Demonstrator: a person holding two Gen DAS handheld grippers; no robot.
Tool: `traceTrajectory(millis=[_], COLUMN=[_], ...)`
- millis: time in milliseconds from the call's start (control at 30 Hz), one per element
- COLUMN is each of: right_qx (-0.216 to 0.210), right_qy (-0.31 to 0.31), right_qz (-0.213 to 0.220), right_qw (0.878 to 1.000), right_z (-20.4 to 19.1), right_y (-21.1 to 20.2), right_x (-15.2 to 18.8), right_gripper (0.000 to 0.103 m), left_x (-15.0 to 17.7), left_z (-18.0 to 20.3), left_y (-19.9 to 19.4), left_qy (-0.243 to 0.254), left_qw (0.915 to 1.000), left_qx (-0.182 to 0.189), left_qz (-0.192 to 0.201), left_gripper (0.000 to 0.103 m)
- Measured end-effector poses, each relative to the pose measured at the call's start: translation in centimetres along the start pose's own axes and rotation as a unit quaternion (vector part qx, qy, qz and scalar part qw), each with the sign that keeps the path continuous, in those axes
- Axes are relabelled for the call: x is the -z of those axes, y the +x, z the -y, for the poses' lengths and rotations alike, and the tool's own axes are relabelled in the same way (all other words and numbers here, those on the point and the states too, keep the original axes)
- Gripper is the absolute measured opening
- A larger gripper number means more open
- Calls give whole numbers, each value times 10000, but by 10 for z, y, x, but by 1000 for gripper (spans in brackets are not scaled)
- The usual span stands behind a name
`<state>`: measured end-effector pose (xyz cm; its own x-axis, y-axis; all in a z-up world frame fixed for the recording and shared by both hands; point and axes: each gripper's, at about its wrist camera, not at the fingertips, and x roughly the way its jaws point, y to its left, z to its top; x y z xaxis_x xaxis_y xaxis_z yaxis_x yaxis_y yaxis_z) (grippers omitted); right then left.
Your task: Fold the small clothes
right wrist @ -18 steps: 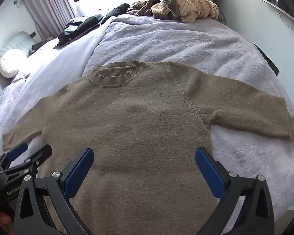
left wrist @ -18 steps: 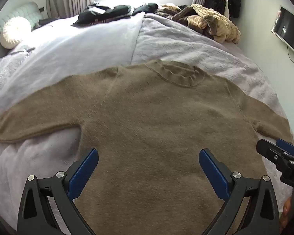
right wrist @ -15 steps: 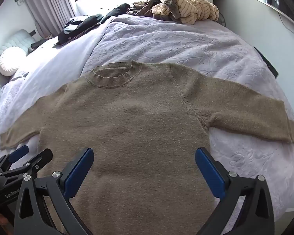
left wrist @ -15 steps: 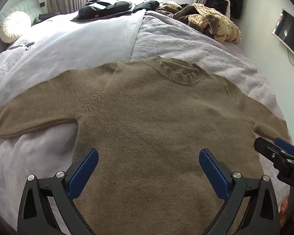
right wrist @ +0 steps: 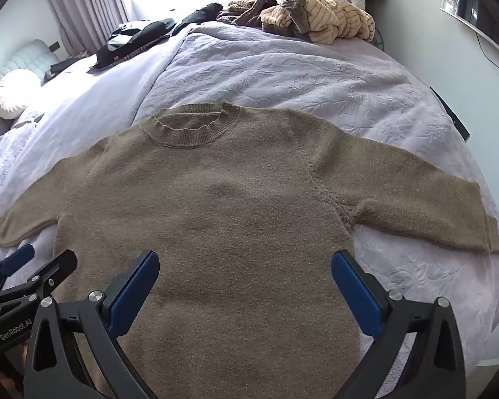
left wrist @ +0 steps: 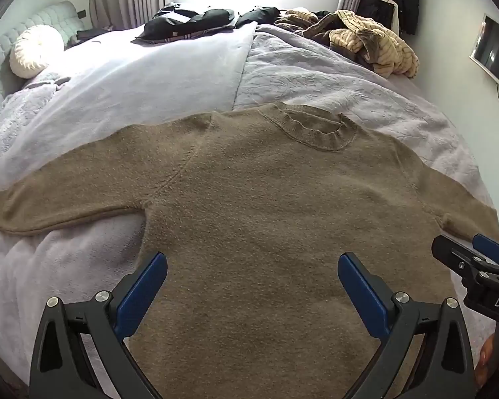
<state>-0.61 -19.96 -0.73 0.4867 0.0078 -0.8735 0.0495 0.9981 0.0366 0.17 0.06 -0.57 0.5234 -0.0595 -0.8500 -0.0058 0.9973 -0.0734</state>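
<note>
Sweater point(left wrist: 266, 232) flat on the bed point(left wrist: 316, 76), both tools wide and empty.
Pinch each sleeve cuff first (left tool point(left wrist: 252, 282), right tool point(right wrist: 245, 281)), folding inward evenly.

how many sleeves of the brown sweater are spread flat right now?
2. Left sleeve lies out toward the round pillow side; right sleeve lies out toward the wall TV side. Neither is folded in.
</note>
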Motion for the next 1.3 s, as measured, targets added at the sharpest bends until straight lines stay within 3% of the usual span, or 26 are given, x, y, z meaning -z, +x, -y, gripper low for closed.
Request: traceTrajectory(millis=[1300], right_qx=[33], right_qy=[-18], right_qz=[-10], right_qw=[10000], right_z=[-1], right_y=[2], right_x=[2], right_gripper=[103], left_x=[4], left_z=[1], left_y=[1], left_qy=[5], left_qw=[9999], left_qx=[-139], left_qz=[-60], left_gripper=[103])
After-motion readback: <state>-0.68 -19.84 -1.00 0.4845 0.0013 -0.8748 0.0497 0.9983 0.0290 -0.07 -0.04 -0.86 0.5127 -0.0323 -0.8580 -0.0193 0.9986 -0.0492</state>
